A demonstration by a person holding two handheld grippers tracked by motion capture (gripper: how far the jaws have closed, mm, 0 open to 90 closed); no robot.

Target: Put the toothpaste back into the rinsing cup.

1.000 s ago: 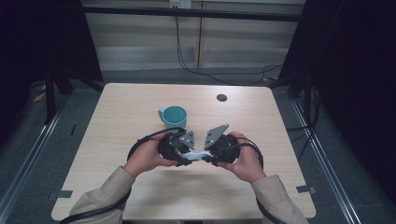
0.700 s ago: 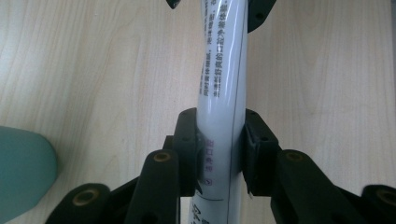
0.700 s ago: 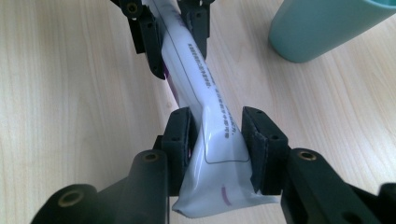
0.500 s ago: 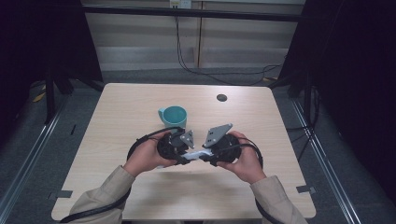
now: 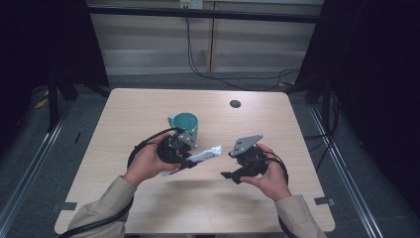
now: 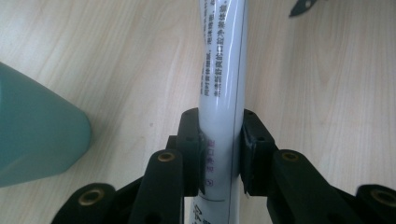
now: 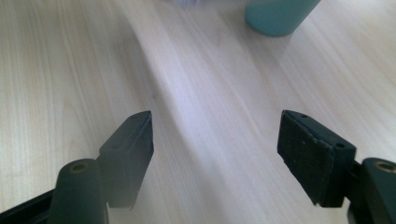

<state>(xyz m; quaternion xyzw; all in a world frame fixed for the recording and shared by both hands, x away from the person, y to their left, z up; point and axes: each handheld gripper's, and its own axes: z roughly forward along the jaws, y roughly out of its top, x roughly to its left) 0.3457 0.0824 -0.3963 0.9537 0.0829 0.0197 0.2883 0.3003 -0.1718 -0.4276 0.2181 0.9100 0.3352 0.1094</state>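
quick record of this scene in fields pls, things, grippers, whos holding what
surface: light wooden table
held thing: white tube with printed text, clamped crosswise between the jaws of the left gripper, off the table
right gripper: jaws wide apart, nothing between them; they have just been opening
gap: the two grippers are apart, and the tube's free end points toward the right one
other things: teal mug upright behind the left gripper; small dark round disc near the far edge
hands: one on each gripper
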